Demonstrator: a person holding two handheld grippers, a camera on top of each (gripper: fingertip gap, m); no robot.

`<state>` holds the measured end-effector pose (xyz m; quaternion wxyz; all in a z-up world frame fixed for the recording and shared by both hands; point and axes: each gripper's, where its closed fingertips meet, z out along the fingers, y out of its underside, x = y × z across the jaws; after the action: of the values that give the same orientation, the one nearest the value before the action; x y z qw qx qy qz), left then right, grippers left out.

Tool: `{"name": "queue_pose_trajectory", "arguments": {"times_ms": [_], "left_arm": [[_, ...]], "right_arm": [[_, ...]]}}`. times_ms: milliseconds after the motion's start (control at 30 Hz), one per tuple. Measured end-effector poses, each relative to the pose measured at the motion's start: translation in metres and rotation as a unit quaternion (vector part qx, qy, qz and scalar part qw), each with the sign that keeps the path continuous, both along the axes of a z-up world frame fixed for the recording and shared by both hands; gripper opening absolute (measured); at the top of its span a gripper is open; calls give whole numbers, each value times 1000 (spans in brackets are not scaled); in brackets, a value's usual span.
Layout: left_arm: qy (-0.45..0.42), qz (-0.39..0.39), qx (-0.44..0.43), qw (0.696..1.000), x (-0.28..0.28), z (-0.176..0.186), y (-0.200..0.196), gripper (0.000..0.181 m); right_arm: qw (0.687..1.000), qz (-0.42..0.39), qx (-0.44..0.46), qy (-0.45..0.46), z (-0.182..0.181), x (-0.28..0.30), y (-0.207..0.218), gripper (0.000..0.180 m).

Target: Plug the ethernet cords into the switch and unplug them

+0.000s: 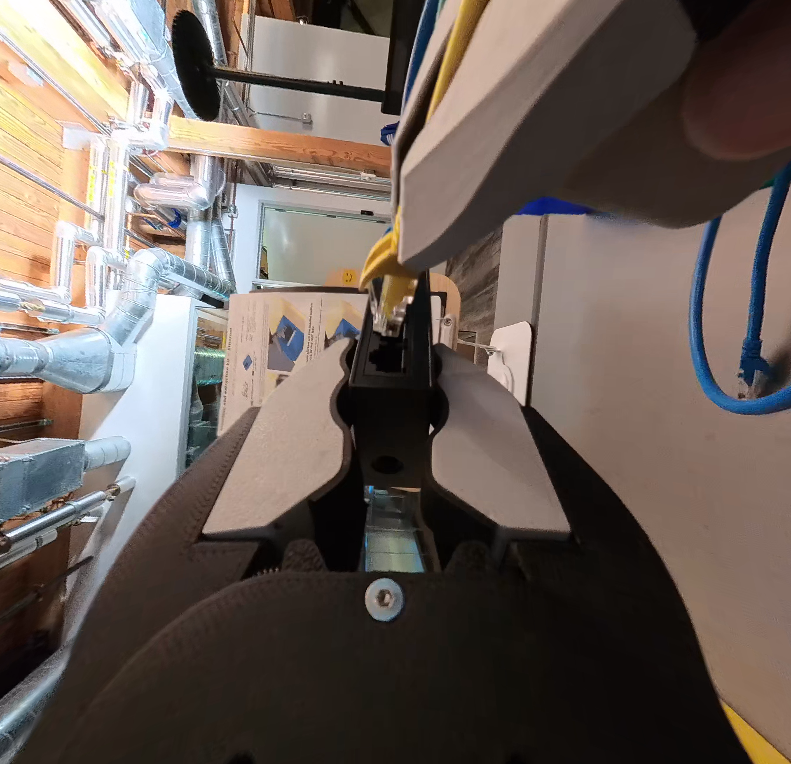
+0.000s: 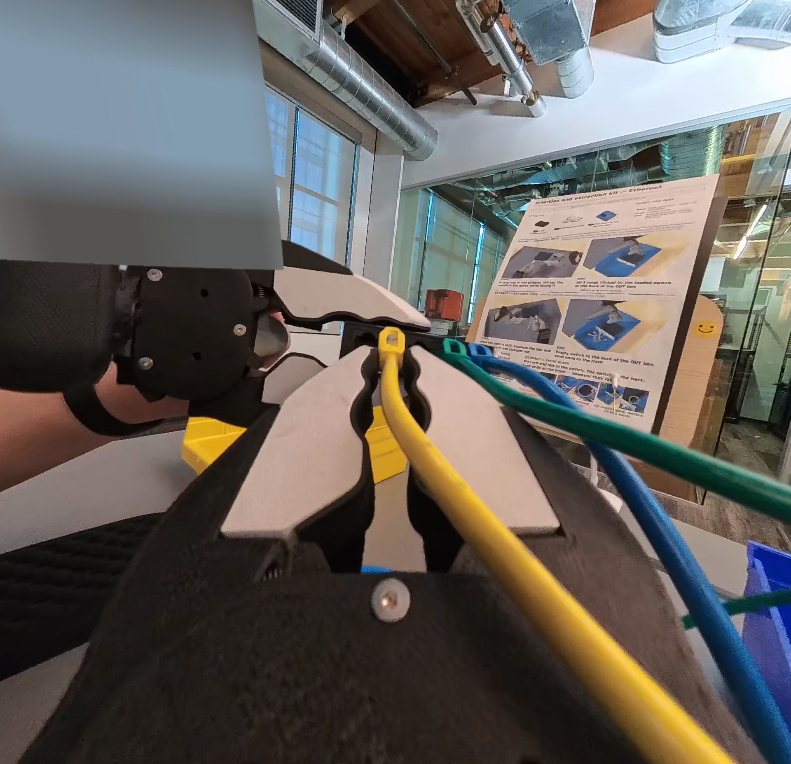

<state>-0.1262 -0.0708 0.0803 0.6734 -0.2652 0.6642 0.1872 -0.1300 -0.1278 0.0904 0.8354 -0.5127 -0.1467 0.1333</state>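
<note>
The left claw (image 1: 391, 358) is clamped on the black switch (image 1: 391, 384), one grey finger (image 1: 295, 435) pressed to each side, so the box sits upright between them with its port face turned away from the camera toward the far end. Just past the fingertips one open port (image 1: 385, 360) shows, and right beyond it the clear plug (image 1: 387, 315) of the yellow cord (image 1: 385, 268) sits at the next port; whether it is fully seated cannot be told. Above and to the right of the left claw the right claw's grey finger (image 1: 535, 114) crowds in. A blue cord (image 1: 702, 315) hangs in a loop off to the right, its plug free. In the right wrist view the right claw (image 2: 391, 358) is nearly closed on the yellow cord (image 2: 428, 439), gripping it just behind its yellow boot (image 2: 391, 341), with the cord running back over the right finger toward the camera. Directly ahead of the tips is the switch (image 2: 364, 341), held by the left claw (image 2: 385, 315), which comes in from the left. To the right of the yellow boot, the green cord (image 2: 599, 431) and blue cord (image 2: 642, 486) reach the same face side by side. A yellow bin (image 2: 214, 443) lies below. Farther off to the right stands an instruction sheet (image 2: 599, 294) on a board.
</note>
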Motion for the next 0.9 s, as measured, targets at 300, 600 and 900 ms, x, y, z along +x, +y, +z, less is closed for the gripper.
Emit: {"name": "queue_pose_trajectory", "arguments": {"times_ms": [300,600,900], "left_arm": [[22,-13,67,997,5,19,-16,28],[48,-29,117,991,11,37,-35,29],[67,-58,174,981,19,58,-57,28]], "right_arm": [[997,47,-2,65,9,4,-12,12],[997,18,36,61,26,7,-24,12],[994,46,60,80,44,12,-40,12]]}}
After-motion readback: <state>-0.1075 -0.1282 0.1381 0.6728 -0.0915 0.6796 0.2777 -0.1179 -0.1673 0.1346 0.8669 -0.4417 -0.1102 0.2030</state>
